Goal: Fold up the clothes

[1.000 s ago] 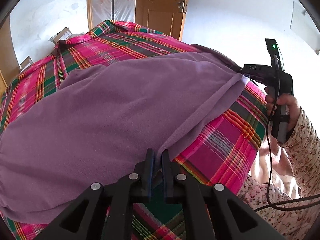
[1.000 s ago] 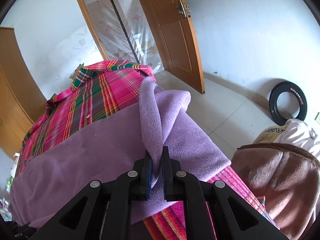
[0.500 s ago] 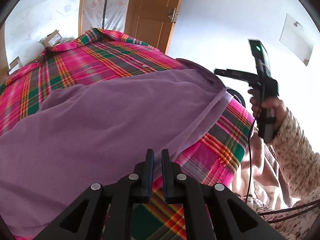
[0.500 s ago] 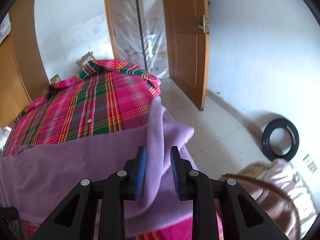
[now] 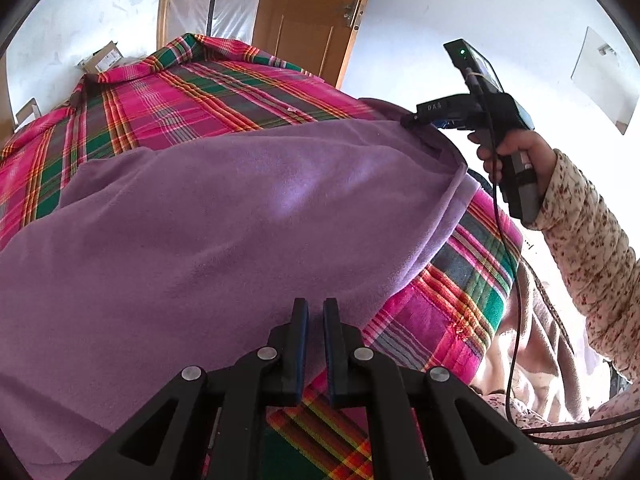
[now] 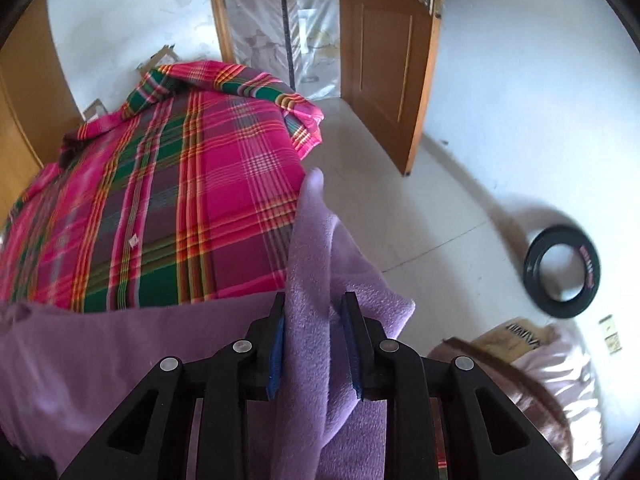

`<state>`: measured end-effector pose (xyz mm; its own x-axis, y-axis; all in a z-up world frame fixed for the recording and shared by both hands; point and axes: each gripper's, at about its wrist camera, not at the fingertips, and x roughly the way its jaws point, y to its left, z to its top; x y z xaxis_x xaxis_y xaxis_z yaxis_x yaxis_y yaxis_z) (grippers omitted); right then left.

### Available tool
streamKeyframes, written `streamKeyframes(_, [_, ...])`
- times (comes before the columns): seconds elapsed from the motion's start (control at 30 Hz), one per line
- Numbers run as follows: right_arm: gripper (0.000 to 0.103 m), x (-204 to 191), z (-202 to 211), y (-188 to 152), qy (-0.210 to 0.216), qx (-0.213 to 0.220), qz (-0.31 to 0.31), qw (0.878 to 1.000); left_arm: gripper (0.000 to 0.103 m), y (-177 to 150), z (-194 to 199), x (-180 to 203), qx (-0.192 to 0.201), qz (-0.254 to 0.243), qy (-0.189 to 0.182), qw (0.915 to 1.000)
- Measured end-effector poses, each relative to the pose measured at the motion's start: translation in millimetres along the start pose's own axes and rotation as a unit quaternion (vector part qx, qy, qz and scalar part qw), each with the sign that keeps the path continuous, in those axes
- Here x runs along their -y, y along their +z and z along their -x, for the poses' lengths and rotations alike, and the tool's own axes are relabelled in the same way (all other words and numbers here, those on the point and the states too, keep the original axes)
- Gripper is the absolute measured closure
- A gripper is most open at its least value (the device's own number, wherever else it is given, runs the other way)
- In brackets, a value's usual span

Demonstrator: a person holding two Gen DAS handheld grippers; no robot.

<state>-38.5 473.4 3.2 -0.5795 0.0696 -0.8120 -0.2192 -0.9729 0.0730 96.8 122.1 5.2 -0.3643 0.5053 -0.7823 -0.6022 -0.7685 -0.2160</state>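
A purple fleece garment (image 5: 224, 216) lies spread across a bed with a pink, green and orange plaid cover (image 5: 192, 92). My left gripper (image 5: 316, 308) hovers over the garment's near edge. Its jaws are shut and no cloth is visibly pinched between them. My right gripper (image 6: 314, 312) is open at the garment's far right corner. A raised fold of the purple garment (image 6: 308, 280) stands loosely between its blue pads (image 6: 277, 344). In the left wrist view the right gripper (image 5: 408, 120) touches that corner, held by a hand (image 5: 508, 152) in a floral sleeve.
A wooden door (image 6: 388, 52) stands open beyond the bed. On the tiled floor to the right lie a black ring (image 6: 560, 268) and a brown and white bundle (image 6: 520, 372). Cardboard boxes (image 5: 102, 56) sit behind the bed. A cable (image 5: 512, 280) hangs from the right gripper.
The right gripper has opened and released its pinch on the purple corner. The left gripper no longer tents the cloth edge. The garment has settled flatter on the bed.
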Motion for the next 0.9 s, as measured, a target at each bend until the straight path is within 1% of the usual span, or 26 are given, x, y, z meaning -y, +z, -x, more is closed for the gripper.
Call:
streamKeyframes(0.03, [0.094, 1.9, 0.0, -0.1, 0.005, -0.001, -0.001, 1.0, 0.096, 0.2, -1.0, -0.2, -0.001, 0.001, 0.0, 1.0])
streamKeyframes(0.1, [0.097, 6.1, 1.6, -0.2, 0.014, -0.001, -0.003, 1.0, 0.096, 0.8, -2.2, -0.1, -0.001, 0.003, 0.001, 1.0])
streamKeyframes(0.2, [0.098, 15.5, 8.9, -3.5, 0.022, 0.01, -0.015, 1.0, 0.096, 1.2, -2.8, 1.2, -0.001, 0.004, 0.005, 1.0])
streamKeyframes(0.4, [0.098, 38.3, 32.6, -7.4, 0.038, 0.055, -0.063, 0.996, 0.096, 0.2, -4.3, 4.6, -0.001, 0.005, 0.018, 0.9998])
streamKeyframes(0.5, [0.098, 53.6, 41.4, -14.7, 0.053, 0.068, -0.094, 0.992, 0.096, -0.4, -5.1, 7.1, 0.002, 0.003, 0.03, 0.9995])
streamKeyframes(0.6, [0.098, 67.8, 42.9, -24.5, 0.063, 0.073, -0.123, 0.988, 0.096, -0.9, -4.0, 10.4, 0.002, 0.0, 0.036, 0.9993])
streamKeyframes(0.8, [0.098, 94.7, 45.5, -51.6, 0.086, 0.082, -0.183, 0.976, 0.096, -1.6, -4.4, 14.3, 0.0, 0.0, 0.04, 0.9992])
streamKeyframes(0.9, [0.098, 103.6, 43.1, -63.7, 0.09, 0.079, -0.207, 0.971, 0.097, -1.3, -5.2, 15.6, -0.001, 0.0, 0.041, 0.9991])
